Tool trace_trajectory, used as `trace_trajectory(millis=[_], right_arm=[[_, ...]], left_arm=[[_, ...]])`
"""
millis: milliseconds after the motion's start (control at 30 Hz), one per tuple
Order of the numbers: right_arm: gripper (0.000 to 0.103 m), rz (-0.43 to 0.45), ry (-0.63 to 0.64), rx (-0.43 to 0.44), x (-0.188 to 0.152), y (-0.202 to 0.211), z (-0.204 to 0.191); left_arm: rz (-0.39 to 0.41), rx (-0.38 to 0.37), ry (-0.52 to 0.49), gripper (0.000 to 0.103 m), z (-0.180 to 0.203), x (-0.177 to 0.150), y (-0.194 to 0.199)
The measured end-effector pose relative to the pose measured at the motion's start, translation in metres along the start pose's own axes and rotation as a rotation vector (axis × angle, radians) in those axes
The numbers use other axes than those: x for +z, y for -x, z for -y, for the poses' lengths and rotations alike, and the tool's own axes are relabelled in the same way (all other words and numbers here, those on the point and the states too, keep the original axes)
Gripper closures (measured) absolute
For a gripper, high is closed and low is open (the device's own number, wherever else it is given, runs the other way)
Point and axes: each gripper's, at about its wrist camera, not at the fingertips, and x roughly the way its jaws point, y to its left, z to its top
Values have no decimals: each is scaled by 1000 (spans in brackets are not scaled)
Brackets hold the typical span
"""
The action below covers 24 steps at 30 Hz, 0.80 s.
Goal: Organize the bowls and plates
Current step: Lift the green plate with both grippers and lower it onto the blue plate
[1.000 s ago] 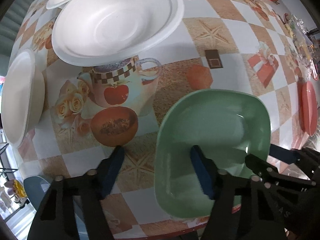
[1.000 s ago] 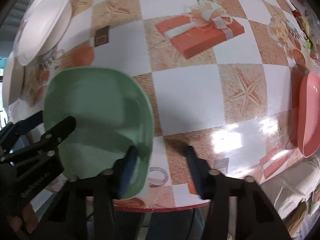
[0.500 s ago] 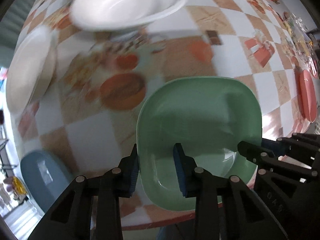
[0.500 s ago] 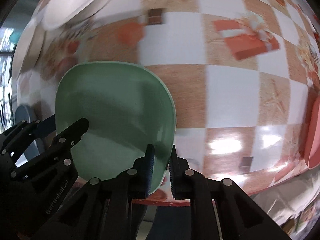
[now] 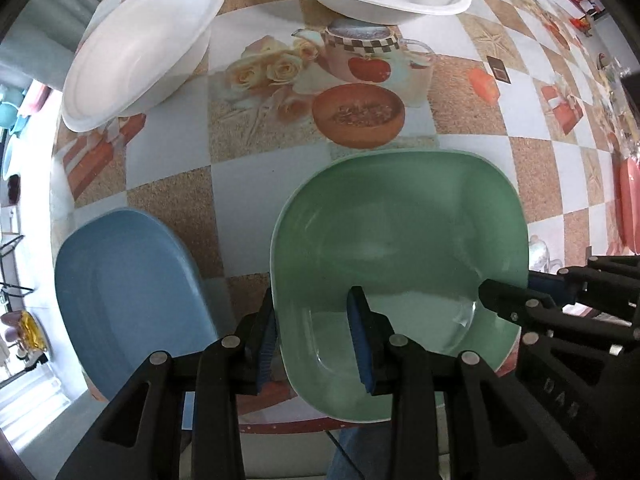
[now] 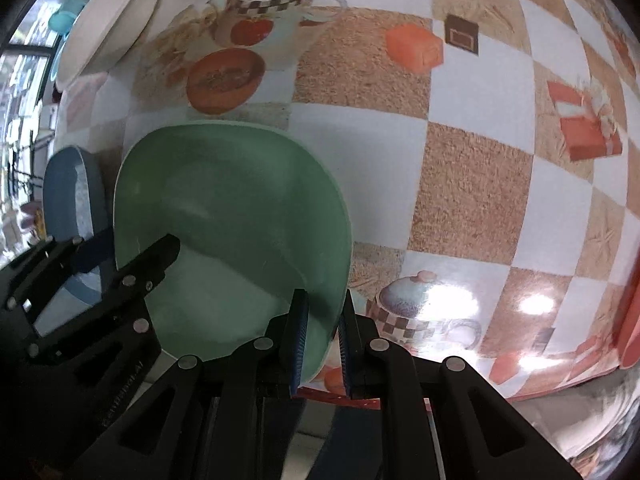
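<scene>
- Near the front edge of the table (image 5: 276, 184), the green plate (image 5: 400, 240) hangs partly past the rim, held from both sides.
- Left claw (image 5: 316, 342) straddles the plate's left rim, one pad outside and one inside; its jaws stand fairly wide, so whether they press the wall I cannot tell.
- Right claw (image 6: 322, 344) is nearly closed, pinching the plate's right rim between its pads.
- Likely risk: the smooth, sloped rim slips from the narrow pads if one side lifts faster than the other, and the plate tips off the table edge.
- Another risk: swinging left too low would knock the blue plate (image 5: 128, 304) lying just beside it.
- Plate looks squarish with rounded corners, shallow, glossy pale green, bare inside.
- Two white bowls (image 5: 144, 40) sit farther back on the patterned cloth, well apart from the green plate.
</scene>
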Motion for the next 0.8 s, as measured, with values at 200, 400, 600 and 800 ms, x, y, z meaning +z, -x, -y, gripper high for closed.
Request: trace_trajectory(millis=[200,400,600,800], right_arm=[[87,-15,9,-24,9,-1,-4],[87,-20,-3,-22,15,-3,-2],[87,-20,-3,-21,12,-4,3],[87,-19,-12,-14,8,-6,8]], left_arm=[[-5,-9,0,67,16,-11,8],[-5,-18,-5,67,18,-10,17],[-2,-19,-7,67,17,-6,9],[2,-17,-8,67,18,-6,8]])
